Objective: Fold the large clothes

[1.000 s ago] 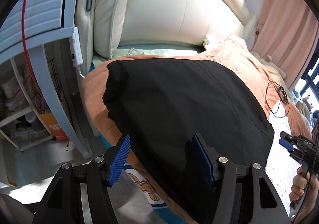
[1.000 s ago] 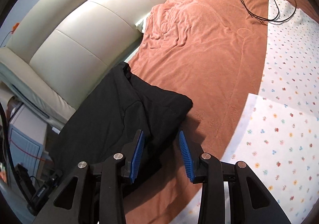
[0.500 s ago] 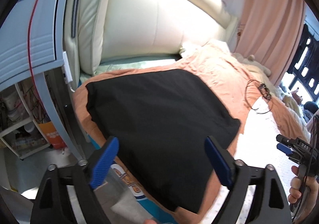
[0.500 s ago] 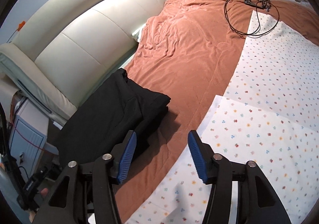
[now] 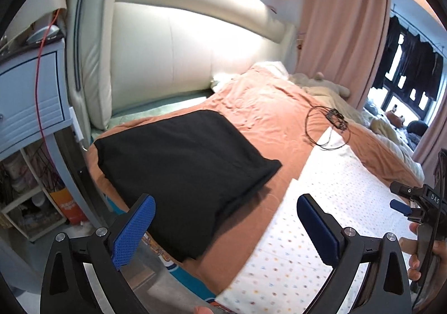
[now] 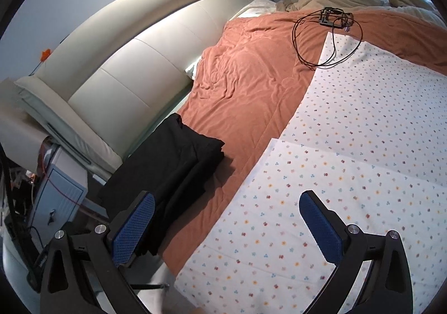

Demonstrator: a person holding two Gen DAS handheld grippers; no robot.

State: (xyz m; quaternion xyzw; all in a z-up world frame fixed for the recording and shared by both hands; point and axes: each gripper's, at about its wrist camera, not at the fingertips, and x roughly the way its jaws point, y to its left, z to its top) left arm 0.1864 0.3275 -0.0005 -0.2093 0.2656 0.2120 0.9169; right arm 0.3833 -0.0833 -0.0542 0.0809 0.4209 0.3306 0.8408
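Note:
A black garment (image 5: 184,163) lies folded in a thick rectangle at the corner of the bed, on an orange blanket (image 5: 268,107). My left gripper (image 5: 225,202) hovers above and short of it, its jaws opening wide with nothing between them. In the right wrist view the same black garment (image 6: 173,174) sits to the lower left. My right gripper (image 6: 226,196) hangs over the edge of a white dotted sheet (image 6: 349,132), jaws opening and empty. The right gripper (image 5: 402,202) also shows at the far right of the left wrist view, held by a hand (image 5: 416,252).
A padded cream headboard (image 5: 167,42) runs along the bed. A pale blue nightstand (image 5: 25,96) with a red wire stands at the left. A coiled black cable (image 6: 327,34) with a small device lies farther up the blanket. Pink curtains (image 5: 343,20) hang beyond.
Both grippers have drawn back and upward from the black garment while their jaws spread wide. The garment stays folded on the blanket, and more of the bed shows.

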